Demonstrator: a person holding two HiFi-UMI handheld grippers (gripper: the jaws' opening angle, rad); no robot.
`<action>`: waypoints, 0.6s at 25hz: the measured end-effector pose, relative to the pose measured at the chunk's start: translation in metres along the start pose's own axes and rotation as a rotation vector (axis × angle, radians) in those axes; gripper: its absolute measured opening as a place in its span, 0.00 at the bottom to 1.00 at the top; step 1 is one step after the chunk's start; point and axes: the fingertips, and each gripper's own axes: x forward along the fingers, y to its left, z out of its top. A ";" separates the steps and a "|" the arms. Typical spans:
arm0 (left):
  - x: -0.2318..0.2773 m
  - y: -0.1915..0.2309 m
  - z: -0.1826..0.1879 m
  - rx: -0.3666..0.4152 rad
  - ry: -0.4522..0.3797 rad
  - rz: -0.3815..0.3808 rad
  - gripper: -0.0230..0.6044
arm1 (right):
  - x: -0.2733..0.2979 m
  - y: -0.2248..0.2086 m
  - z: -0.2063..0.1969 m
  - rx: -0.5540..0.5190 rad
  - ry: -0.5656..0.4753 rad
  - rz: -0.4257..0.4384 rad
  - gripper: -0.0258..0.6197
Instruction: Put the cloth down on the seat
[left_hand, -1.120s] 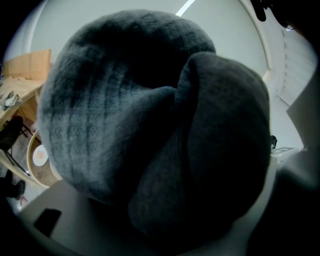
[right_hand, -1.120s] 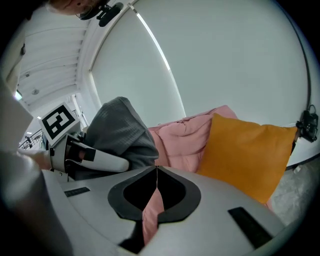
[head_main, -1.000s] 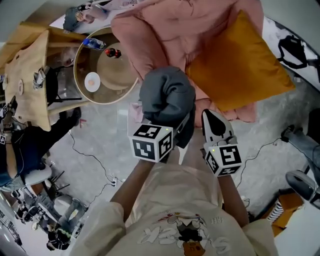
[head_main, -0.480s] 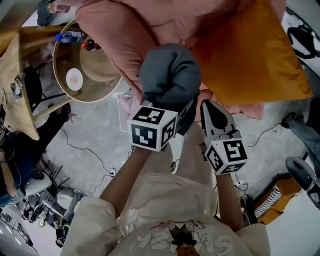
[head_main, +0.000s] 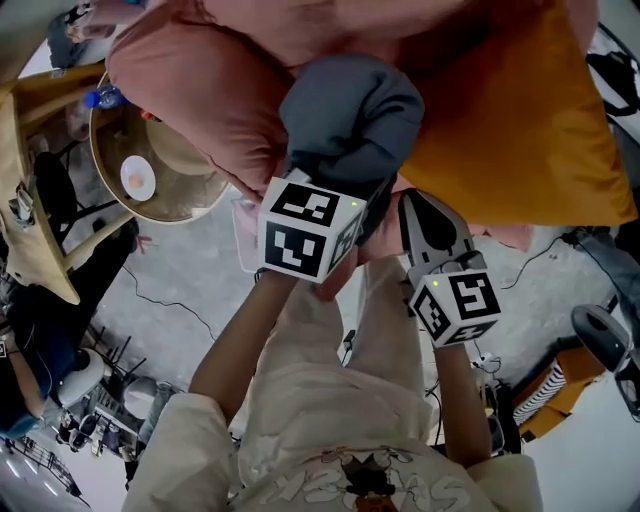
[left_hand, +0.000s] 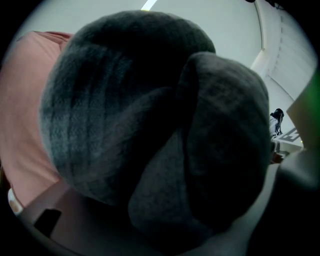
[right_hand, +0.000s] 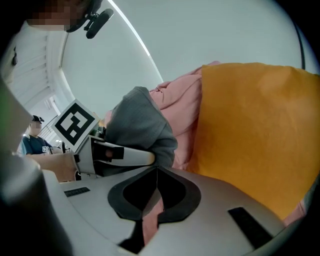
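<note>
The left gripper (head_main: 360, 205) clasps a bundled grey cloth (head_main: 350, 115) just above the pink seat (head_main: 200, 100), beside an orange cushion (head_main: 520, 130), ready for setting down, while the right gripper (head_main: 420, 212), clenched and empty, hangs alongside.

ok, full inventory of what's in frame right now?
grey cloth: 1, dark grey, bunched over the pink seat
pink seat: 1, pink, top of head view
cushion: 1, orange, on the seat, right
round table: 1, tan, upper left
disc: 1, white, on the table
floor: grey, below the seat
left gripper: 1, white, clamped on the cloth
right gripper: 1, white, jaws together, empty, beside the cloth
shirt: 1, cream, bottom of head view
</note>
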 end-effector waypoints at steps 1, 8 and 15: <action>0.004 0.002 0.002 0.014 0.006 0.001 0.60 | 0.003 0.000 0.002 -0.003 0.002 0.001 0.07; 0.021 0.013 0.003 0.082 0.081 -0.046 0.60 | 0.027 0.008 0.016 -0.063 0.015 0.021 0.07; 0.039 0.025 0.005 0.109 0.096 -0.068 0.60 | 0.040 -0.002 0.012 -0.008 0.039 0.011 0.07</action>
